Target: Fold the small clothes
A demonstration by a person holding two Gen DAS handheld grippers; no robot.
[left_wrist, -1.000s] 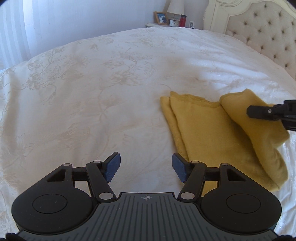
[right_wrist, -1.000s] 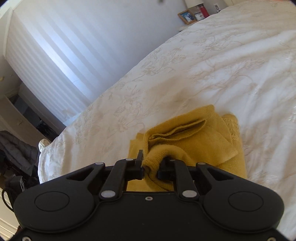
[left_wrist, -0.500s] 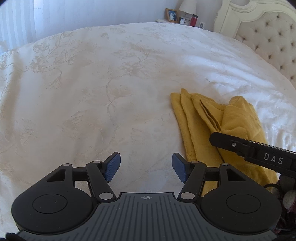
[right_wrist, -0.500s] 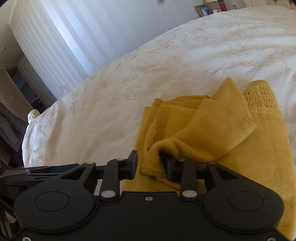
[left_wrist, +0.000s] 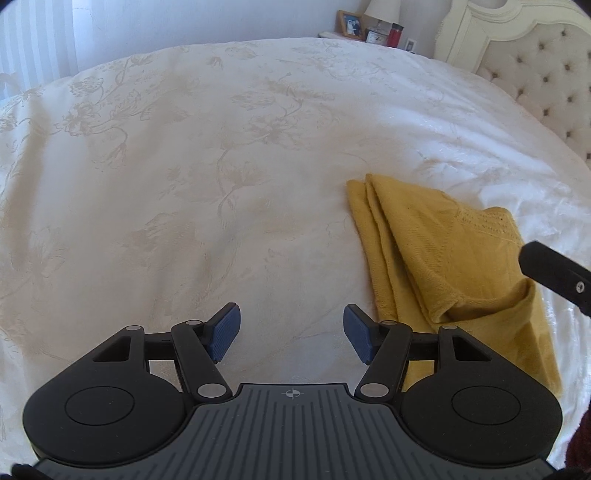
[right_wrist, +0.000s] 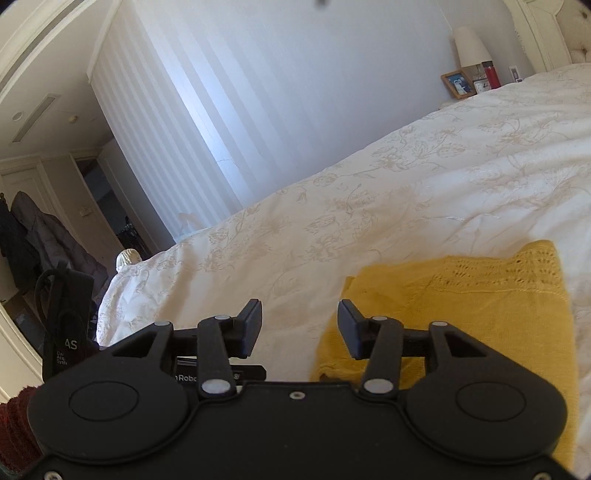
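A mustard-yellow knitted garment [left_wrist: 454,258] lies folded on the white floral bedspread [left_wrist: 221,184], to the right of my left gripper [left_wrist: 291,334]. That gripper hovers over bare bedspread with its blue pads wide apart and nothing between them. In the right wrist view the same garment [right_wrist: 480,317] lies flat under and to the right of my right gripper [right_wrist: 299,328]. Its jaws are opening, with only bedspread between them and no cloth in the grip. One black finger of the right gripper [left_wrist: 554,273] reaches in at the right edge of the left wrist view, above the garment.
A tufted cream headboard [left_wrist: 546,74] stands at the far right. A nightstand with a picture frame [left_wrist: 350,24], a lamp and a red bottle sits behind the bed. The bed's edge [right_wrist: 122,295], a doorway and hanging coats [right_wrist: 33,229] lie to the left.
My right gripper let go of the yellow cloth fold, opened, and drew back to the left; the fold now lies flat. The left gripper stayed open and barely shifted.
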